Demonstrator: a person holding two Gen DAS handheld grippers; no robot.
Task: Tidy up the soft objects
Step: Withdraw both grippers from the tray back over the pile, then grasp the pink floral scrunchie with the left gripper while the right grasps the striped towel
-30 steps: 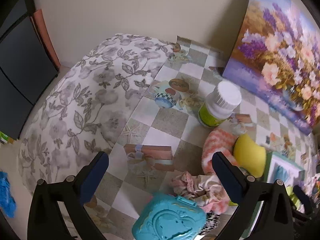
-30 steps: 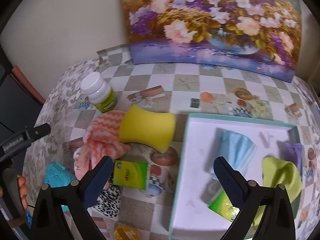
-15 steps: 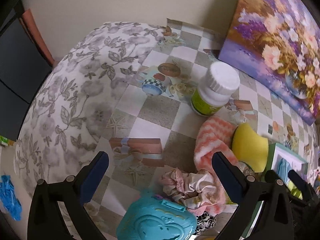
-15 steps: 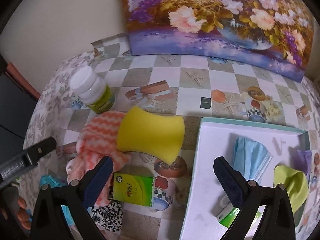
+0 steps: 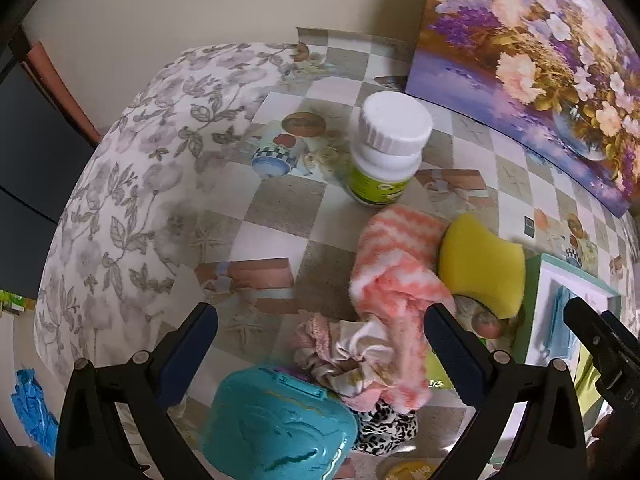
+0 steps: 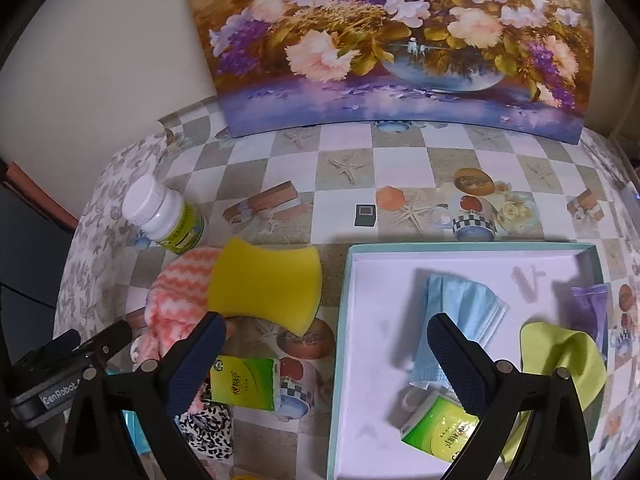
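Left gripper (image 5: 320, 332) jaws wide over scrunchie (image 5: 344, 356); right gripper (image 6: 324, 340) jaws wide, empty, near sponge (image 6: 266, 286).

The box (image 6: 460, 258) sat on the table (image 6: 400, 184), right of the loose pile. In it lay a mask (image 6: 460, 312), with a cloth (image 6: 560, 360) to its right, a pouch (image 6: 592, 304) behind that, and a packet (image 6: 440, 428) nearest the camera. Left of the box, the sponge (image 6: 266, 286) rested partly on the towel (image 6: 180, 292). The bottle (image 6: 164, 216) stood behind the towel. A second packet (image 6: 244, 382) lay before the sponge. The painting (image 6: 400, 40) stood at the table's rear against the wall. A scrunchie (image 5: 340, 352) touched the towel's near end, with the case (image 5: 280, 424) before it.
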